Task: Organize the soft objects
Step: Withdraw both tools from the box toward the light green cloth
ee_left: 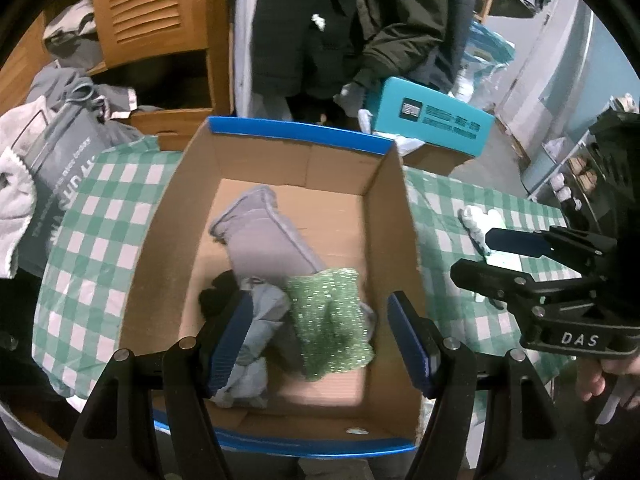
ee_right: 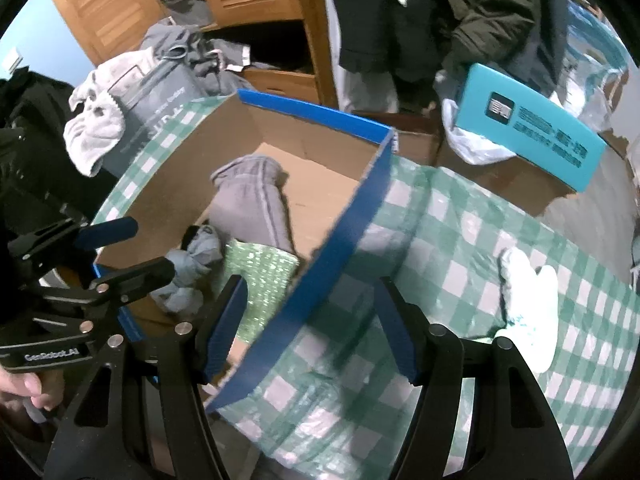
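the soft things lie mostly in the cardboard box (ee_left: pixel 192 216): a grey folded cloth (ee_left: pixel 266 232) toward the back, a green sparkly cloth (ee_left: pixel 328 320) beside it, a pale blue crumpled cloth (ee_left: pixel 256 344) at the near left, and something black (ee_left: pixel 218 296) half buried under them, too covered for me to name. one white fluffy piece (ee_right: pixel 528 304) is outside the box, on the green checked tablecloth (ee_right: pixel 460 240) to the right.

my left gripper (ee_left: pixel 320 340) hangs over the box with its jaws apart and nothing clamped; its left pad hides part of the blue cloth, so i can't say whether they touch. my right gripper (ee_right: pixel 312 328) straddles the box's blue-edged right wall, jaws apart and empty, one pad over the box and one over the tablecloth.

beyond the table, a teal box (ee_right: pixel 532 128) sits on a carton, and heaped clothes (ee_left: pixel 60 128) by the wooden cabinet (ee_left: pixel 152 12) are cut off by the frame's dark rim.
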A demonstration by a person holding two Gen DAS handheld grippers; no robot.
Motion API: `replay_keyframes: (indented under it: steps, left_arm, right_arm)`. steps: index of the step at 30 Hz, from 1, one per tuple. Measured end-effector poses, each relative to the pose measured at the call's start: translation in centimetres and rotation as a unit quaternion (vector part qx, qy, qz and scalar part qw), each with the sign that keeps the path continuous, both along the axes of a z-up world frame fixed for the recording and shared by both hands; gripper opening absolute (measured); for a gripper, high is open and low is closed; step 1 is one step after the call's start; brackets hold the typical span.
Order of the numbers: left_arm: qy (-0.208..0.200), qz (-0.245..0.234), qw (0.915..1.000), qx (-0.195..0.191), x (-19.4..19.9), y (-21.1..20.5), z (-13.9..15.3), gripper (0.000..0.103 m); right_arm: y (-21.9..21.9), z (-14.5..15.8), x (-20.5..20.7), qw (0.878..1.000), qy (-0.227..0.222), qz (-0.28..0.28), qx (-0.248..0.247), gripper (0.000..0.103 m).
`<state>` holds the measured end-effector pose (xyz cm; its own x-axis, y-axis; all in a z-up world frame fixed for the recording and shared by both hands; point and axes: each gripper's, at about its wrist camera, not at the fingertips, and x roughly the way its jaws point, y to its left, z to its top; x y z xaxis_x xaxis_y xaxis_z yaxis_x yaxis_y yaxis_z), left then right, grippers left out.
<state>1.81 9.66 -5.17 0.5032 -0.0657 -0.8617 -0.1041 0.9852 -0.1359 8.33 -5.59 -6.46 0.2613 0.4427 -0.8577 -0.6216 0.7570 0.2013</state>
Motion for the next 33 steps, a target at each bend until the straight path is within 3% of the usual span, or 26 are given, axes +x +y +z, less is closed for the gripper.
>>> replay_keyframes:
  steps: [33]
  left_arm:
    - [0.019, -0.099, 0.9947, 0.017, 3.4, -11.3, -0.5, 0.071]
  right_arm:
    - [-13.6, -2.7, 2.5, 0.993, 0.027, -0.111, -0.010, 0.067]
